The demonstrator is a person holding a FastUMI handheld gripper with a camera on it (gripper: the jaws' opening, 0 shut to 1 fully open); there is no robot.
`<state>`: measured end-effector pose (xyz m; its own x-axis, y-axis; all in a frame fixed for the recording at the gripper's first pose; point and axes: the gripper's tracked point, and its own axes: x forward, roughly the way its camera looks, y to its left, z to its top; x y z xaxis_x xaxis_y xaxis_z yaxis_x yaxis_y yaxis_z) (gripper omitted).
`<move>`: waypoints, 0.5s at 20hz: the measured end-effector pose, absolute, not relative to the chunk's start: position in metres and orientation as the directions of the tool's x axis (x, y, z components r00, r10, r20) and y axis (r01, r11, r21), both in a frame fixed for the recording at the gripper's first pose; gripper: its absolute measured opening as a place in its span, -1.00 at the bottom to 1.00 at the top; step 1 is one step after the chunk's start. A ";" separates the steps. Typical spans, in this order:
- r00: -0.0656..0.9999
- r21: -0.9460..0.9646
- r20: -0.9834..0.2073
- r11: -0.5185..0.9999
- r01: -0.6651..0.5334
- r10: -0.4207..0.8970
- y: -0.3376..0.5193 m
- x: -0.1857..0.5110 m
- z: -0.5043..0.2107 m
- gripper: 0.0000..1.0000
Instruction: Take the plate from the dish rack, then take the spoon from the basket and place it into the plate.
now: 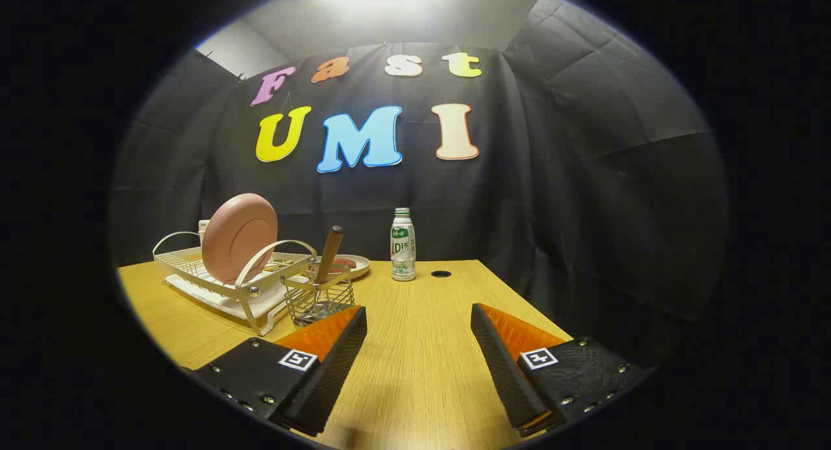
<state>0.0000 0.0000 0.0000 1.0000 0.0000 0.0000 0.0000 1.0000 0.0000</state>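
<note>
A pink plate (239, 238) stands on edge in the white wire dish rack (195, 282) beyond my left finger. At the rack's near right corner hangs a wire basket (319, 300). In the basket stands a spoon with a wooden handle (328, 245), leaning a little to the right. My gripper (419, 320) is open above the wooden table, with only bare tabletop between its fingers. The basket sits just ahead of the left fingertip.
A white bottle with a green label (403, 244) stands farther back on the table, ahead of the fingers. A small dish (354, 263) with something dark on it lies behind the basket. A round hole (441, 274) is in the wooden table (415, 359) right of the bottle.
</note>
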 end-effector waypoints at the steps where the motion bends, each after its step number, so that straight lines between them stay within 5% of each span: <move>1: 1.000 -0.001 0.005 1.000 -0.001 0.001 0.001 0.002 0.001 0.96; 10: 1.000 0.031 0.007 0.999 0.027 -0.028 -0.010 0.065 0.011 0.93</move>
<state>0.0655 -0.0098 0.0108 0.9996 -0.0276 0.0071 0.0274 0.9991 0.0310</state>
